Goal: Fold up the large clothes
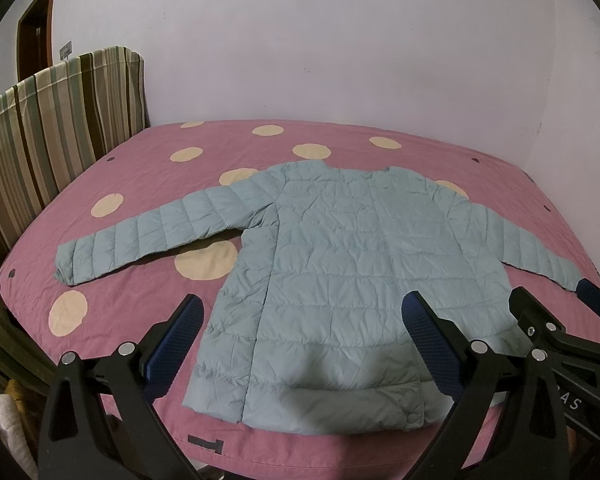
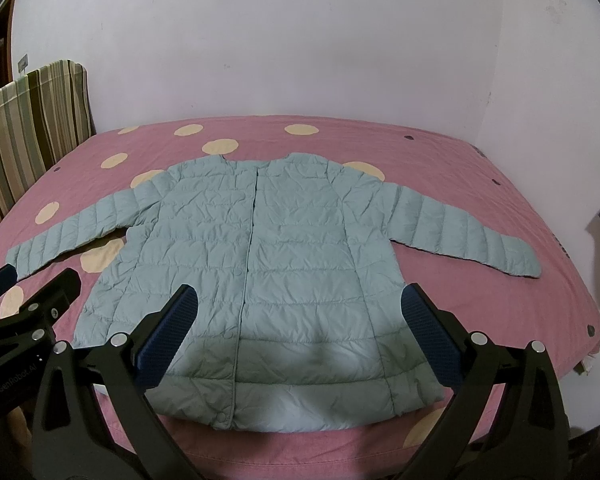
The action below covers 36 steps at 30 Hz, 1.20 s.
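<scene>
A pale blue quilted jacket [image 1: 340, 264] [image 2: 260, 264] lies flat and front-up on the pink bed, both sleeves spread out sideways and its hem toward me. My left gripper [image 1: 303, 306] hovers open above the hem, left of the jacket's middle, with nothing between its blue pads. My right gripper [image 2: 298, 300] is open too, above the hem on the right half. In the left wrist view the right gripper [image 1: 556, 312] shows at the right edge; in the right wrist view the left gripper [image 2: 24, 292] shows at the left edge.
The bed [image 1: 148, 320] has a pink cover with cream dots and fills most of both views. A striped headboard cushion [image 1: 56, 128] stands at the left. A white wall [image 1: 340, 60] closes off the back and right. A brown door [image 1: 36, 36] is at far left.
</scene>
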{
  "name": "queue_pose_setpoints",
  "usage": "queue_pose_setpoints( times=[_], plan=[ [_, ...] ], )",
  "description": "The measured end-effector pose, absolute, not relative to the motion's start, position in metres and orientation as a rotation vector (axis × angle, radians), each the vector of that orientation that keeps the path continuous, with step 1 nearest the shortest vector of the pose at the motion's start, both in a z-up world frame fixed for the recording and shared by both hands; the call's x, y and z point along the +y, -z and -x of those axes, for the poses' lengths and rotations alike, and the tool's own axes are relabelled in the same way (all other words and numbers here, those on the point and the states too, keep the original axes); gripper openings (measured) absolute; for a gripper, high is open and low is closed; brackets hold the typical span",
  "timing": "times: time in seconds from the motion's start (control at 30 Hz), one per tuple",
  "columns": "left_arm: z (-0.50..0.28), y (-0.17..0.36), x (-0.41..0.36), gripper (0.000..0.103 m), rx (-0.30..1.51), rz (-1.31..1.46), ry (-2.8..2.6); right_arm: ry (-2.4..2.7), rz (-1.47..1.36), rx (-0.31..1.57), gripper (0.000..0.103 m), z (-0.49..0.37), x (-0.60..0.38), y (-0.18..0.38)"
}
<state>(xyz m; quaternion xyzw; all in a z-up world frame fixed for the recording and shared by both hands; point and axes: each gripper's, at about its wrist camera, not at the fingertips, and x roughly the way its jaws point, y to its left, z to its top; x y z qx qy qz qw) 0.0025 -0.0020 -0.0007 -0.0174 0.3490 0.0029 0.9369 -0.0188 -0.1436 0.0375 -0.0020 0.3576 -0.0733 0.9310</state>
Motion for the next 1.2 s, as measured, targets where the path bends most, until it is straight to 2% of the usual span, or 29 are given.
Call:
queue_pose_setpoints(
  times=[1.2],
  plan=[
    [-0.0048, 0.0013, -0.0013, 0.098, 0.722, 0.039, -0.001, 0.149, 0.005, 0.736, 0.101, 0.0171, -0.1423, -0.0342]
  ],
)
